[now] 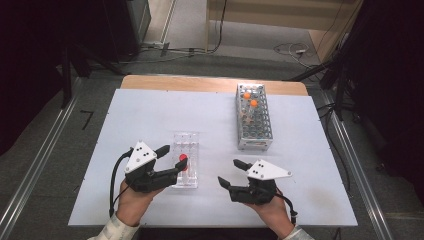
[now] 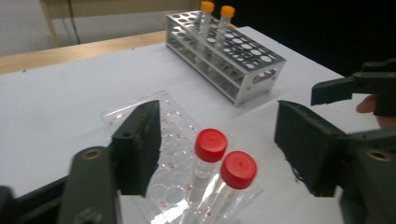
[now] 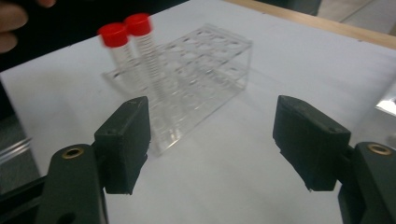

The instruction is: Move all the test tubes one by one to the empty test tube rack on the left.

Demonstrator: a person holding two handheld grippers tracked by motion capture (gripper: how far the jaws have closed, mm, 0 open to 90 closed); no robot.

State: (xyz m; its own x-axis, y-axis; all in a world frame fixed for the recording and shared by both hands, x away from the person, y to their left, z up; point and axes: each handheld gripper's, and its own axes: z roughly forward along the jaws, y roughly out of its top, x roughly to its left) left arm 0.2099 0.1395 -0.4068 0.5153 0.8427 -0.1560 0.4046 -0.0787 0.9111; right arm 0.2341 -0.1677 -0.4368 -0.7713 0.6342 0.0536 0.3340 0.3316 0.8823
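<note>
The left gripper (image 1: 170,162) sits at the near left of the table (image 1: 140,115), held in the left hand (image 1: 132,200). Its jaws stand apart, with nothing pressed between them. In the left gripper view, two red-capped tubes (image 2: 219,163) stand side by side between the jaws, free of both pads. The tubes sit in the near end of a clear rack (image 2: 140,109), which rests on the table just beside the left gripper. In the high view the red caps (image 1: 183,162) show next to the tip of one jaw, at the near part of the clear rack (image 1: 186,145).

The right gripper (image 1: 229,173) sits at the near right of the table, held in the right hand (image 1: 272,210). Its jaws are apart and hold nothing. It points toward the clear rack and stays clear of it. The right gripper view shows the rack (image 3: 205,74) ahead of the jaws, with both tubes (image 3: 135,51) upright at its far left end.

A metal rack (image 1: 253,117) stands farther back on the right half of the table, well apart from both grippers. Two orange-capped tubes (image 1: 250,98) stand upright in its far end. The left gripper view shows this metal rack (image 2: 243,65) behind the clear rack.
</note>
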